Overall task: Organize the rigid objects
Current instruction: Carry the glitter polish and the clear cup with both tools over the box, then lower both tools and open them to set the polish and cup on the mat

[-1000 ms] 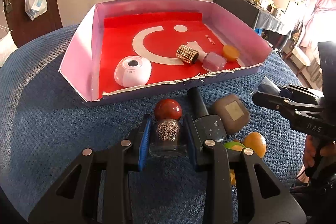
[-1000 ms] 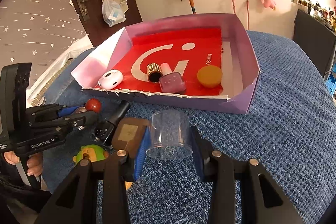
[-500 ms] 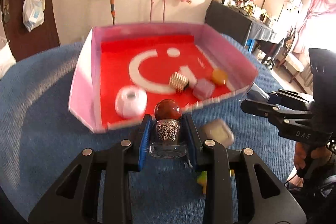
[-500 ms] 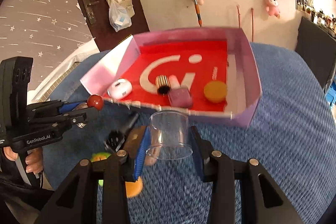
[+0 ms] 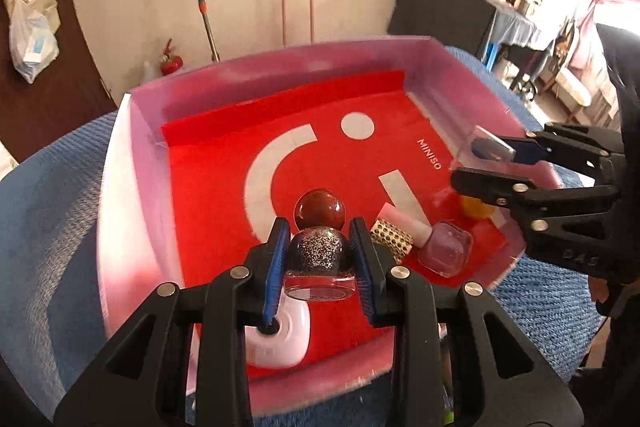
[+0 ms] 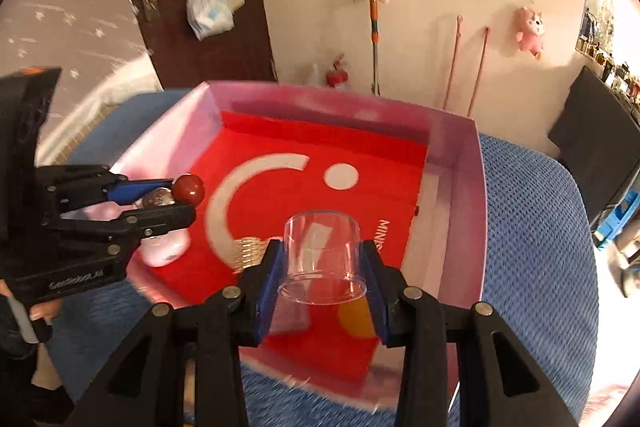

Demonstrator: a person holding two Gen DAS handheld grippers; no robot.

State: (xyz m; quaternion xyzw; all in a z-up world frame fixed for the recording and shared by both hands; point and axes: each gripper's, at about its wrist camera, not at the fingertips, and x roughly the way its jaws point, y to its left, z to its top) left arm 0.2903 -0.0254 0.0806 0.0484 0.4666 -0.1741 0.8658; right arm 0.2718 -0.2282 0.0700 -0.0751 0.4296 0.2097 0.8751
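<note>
a blue textured bench cover [image 5: 48, 211] is seen under everything, and on it the shallow pink-walled tray [image 5: 132, 131] with its red printed liner [image 5: 224, 155] is set. a second ago both grippers were held short of the tray's near wall, over the loose pieces on the cover; now both have been carried forward and are poised over the liner, so the carry is judged nearly done and only lowering and release are judged to remain.

the left gripper [image 5: 320, 255] is kept closed on the glitter polish bottle [image 5: 320, 259], its red ball cap [image 5: 320, 211] pointed toward 12 o'clock, above the near part of the liner. the right gripper [image 6: 323, 267] is kept clamped on the clear plastic cup [image 6: 322, 251], mouth toward the camera, over the tray's near right area at about 4 o'clock from the printed arc.

already inside the tray are found a white rounded case [image 5: 280, 343] at 7 o'clock, partly hidden under the left gripper, a pink polish bottle [image 5: 442, 247] lying at 4 o'clock, a gold studded cylinder [image 5: 392, 237] just beside it, and an orange disc [image 5: 476, 209] at 3 o'clock, partly covered by the right gripper. free liner is left toward 12 o'clock, where both held pieces could be set without touching the others.
</note>
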